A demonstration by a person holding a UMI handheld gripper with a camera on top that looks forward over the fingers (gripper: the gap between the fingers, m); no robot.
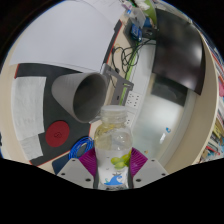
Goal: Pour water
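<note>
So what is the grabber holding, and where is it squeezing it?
The gripper is holding a clear plastic bottle. Its two fingers press on the bottle's lower body, near the green label, and the cap end points ahead toward a grey cup.

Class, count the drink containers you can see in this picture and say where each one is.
2. A clear bottle stands between the fingers of the tongs, which press on it. A grey cup lies tipped just beyond it. Others may be hidden in the clutter.
</note>
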